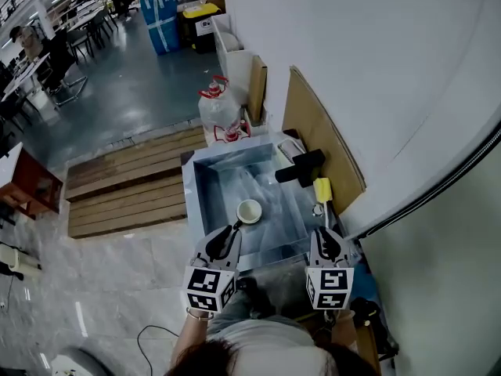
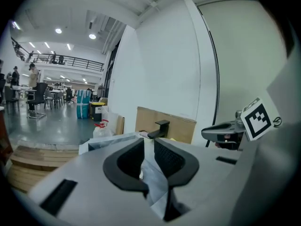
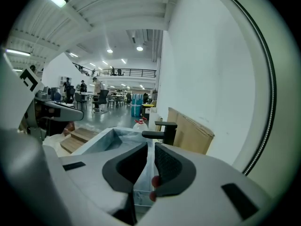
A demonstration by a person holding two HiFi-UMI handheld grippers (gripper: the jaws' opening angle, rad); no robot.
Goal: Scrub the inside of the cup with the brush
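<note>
Steel sink [image 1: 210, 202] against a white wall [image 1: 352, 53], left tongs [image 1: 233, 229] and right tongs [image 1: 324, 232] slightly parted, empty

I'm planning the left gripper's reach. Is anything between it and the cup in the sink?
Nothing visible does. The cup sits alone on the sink floor just ahead of the left gripper; the black faucet and yellow brush are off to the right.

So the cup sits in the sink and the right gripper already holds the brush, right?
No: the right gripper holds nothing. The head view shows the brush lying at the right edge of the sink; the cup does sit in it.
</note>
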